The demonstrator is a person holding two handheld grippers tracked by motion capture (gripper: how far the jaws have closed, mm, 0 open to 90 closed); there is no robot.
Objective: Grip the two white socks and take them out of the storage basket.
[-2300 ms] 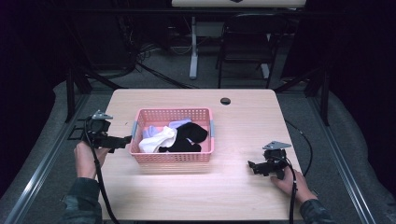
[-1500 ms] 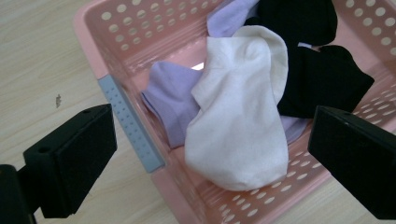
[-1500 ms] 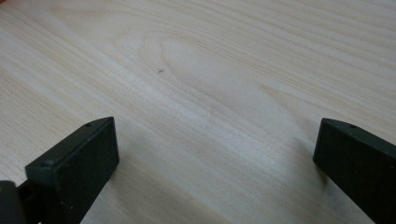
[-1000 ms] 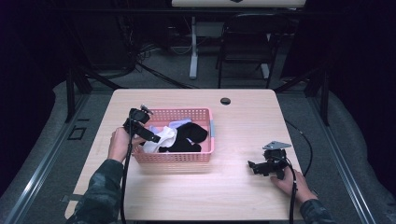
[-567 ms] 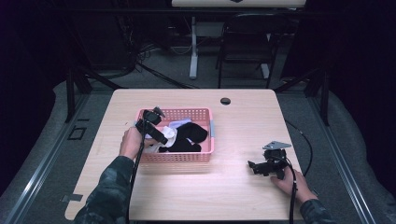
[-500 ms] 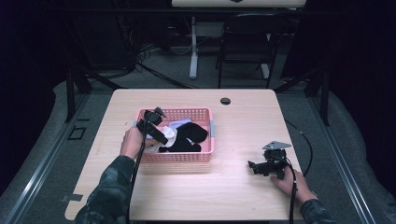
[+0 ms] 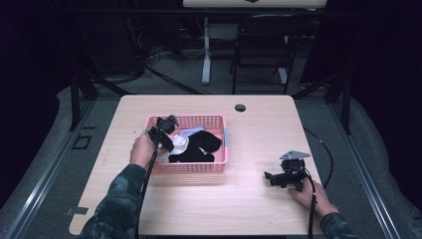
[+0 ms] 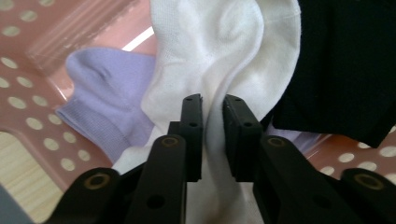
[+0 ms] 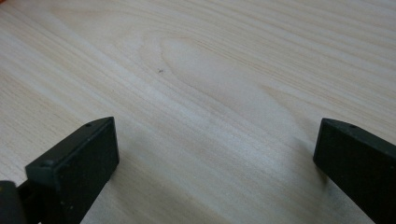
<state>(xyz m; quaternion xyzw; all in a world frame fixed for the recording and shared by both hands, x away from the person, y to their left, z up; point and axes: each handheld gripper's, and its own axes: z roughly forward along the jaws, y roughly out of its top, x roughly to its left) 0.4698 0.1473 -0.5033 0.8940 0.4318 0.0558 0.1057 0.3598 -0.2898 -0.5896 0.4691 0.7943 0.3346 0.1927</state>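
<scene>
- Left gripper (image 8: 212,109) has just closed its fingers on a fold of the white sock (image 8: 224,56), not yet lifted from the pink basket (image 7: 186,167) at centre frame.
- Purple sock (image 8: 107,93) and black sock (image 8: 345,60) lie in the basket too.
- Right gripper (image 7: 272,178), lower right, rests on the bench (image 7: 259,129), fingers wide apart, empty.

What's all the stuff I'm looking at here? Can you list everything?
table: one, light wood, centre of the high view.
basket: one, pink perforated plastic, left-centre of the table.
white sock: one, white, in the basket, a fold of it pinched between the left gripper's fingers.
purple sock: one, lilac, in the basket, partly under the white sock.
black garment: at least one piece, black, in the right half of the basket.
round cap: one, dark, set in the table near its far edge.
chair: one, dark, on the floor beyond the table.
left gripper: one, black, inside the basket, jaws just closed on the white sock.
right gripper: one, black, low over the table's right side, fingers wide apart, nothing between them.
</scene>
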